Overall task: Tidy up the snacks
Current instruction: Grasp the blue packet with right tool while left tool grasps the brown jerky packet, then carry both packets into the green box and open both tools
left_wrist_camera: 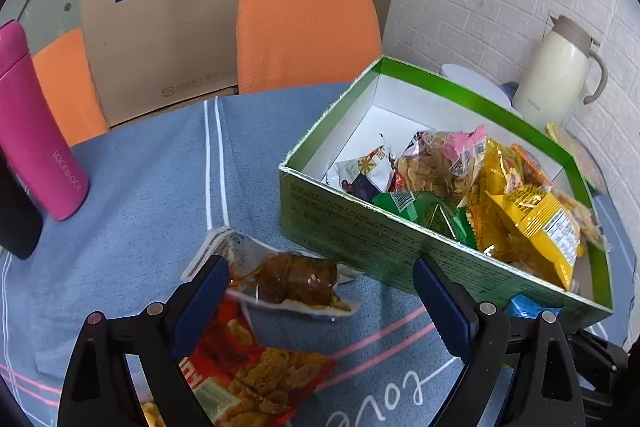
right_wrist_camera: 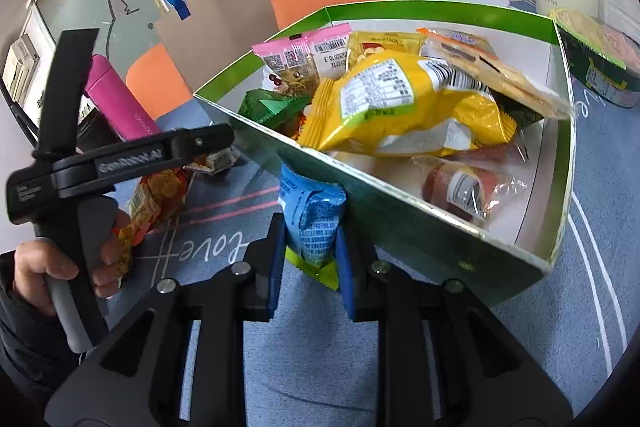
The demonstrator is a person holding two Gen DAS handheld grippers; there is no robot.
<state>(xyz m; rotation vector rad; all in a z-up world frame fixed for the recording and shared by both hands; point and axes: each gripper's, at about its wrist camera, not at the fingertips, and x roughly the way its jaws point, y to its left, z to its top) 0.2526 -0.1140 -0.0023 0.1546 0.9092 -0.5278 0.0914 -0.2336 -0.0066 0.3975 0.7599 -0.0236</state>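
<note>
Green box, pink flask, orange chairs

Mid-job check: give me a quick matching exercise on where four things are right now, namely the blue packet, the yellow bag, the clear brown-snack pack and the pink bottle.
Things:
1. blue packet
2. yellow bag
3. clear brown-snack pack
4. pink bottle

Places:
A. lying on the blue cloth, ahead of the open left hand-held gripper
B. standing upright at the cloth's far left
C. inside the green box
D. clamped in the right hand-held gripper, outside the box

Pairs: 1-D, 2-C, 3-A, 4-B
</note>
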